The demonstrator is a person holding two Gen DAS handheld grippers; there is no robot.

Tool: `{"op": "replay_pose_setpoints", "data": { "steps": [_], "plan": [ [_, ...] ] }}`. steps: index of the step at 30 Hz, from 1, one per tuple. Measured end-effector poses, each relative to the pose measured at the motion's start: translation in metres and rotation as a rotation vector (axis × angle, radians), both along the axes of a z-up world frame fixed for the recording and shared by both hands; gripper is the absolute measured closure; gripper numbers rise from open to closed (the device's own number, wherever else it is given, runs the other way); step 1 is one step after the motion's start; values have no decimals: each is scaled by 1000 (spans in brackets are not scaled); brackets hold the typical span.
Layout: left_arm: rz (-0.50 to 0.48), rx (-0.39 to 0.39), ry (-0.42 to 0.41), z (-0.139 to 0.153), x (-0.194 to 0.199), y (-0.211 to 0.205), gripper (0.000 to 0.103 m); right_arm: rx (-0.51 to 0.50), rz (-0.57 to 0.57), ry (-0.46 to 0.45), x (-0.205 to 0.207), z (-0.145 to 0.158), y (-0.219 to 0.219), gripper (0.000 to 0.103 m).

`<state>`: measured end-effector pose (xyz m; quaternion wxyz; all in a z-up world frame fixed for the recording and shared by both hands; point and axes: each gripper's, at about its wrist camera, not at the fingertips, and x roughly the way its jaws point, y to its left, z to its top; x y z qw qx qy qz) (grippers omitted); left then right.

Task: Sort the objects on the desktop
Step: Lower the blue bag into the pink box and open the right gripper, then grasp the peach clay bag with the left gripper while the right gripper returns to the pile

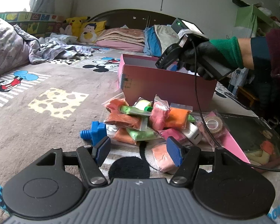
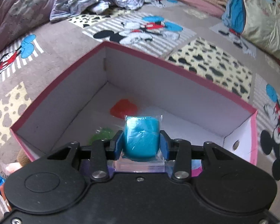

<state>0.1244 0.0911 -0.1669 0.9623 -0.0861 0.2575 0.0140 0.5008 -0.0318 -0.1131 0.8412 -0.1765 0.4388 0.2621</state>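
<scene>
A pink cardboard box (image 1: 168,89) stands on the cartoon-print blanket. In front of it lies a pile of several clay bags (image 1: 140,119) in orange, pink and green. My left gripper (image 1: 138,150) hovers low over the near edge of that pile, open, with nothing between its blue pads. My right gripper (image 2: 141,140), held by a gloved hand (image 1: 220,50), is above the open box (image 2: 46,97) and shut on a blue clay bag (image 2: 141,136). On the box floor lie a red-orange bag (image 2: 123,108) and a green bag (image 2: 102,136).
A blue plastic bolt (image 1: 93,132) lies left of the pile. A tape roll (image 1: 213,123), a white adapter (image 1: 193,133) and a dark tray (image 1: 252,134) lie to its right. A black cable (image 1: 201,112) hangs across. Pillows and bedding are at the back.
</scene>
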Motion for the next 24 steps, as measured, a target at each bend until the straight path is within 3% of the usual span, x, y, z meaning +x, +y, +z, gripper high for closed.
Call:
{"op": "replay_pose_setpoints", "data": {
  "steps": [2, 5, 15, 24],
  "plan": [
    [-2, 6, -2, 0, 0, -1, 38, 9, -17, 8, 1, -3, -2, 43],
    [-3, 7, -3, 1, -1, -1, 38, 31, -36, 7, 1, -1, -7, 38],
    [-6, 8, 14, 0, -1, -3, 38, 168, -68, -47, -25, 31, -39, 38],
    [1, -9, 69, -8, 1, 5, 38, 276, -25, -119, -99, 53, -77, 36]
  ]
}}
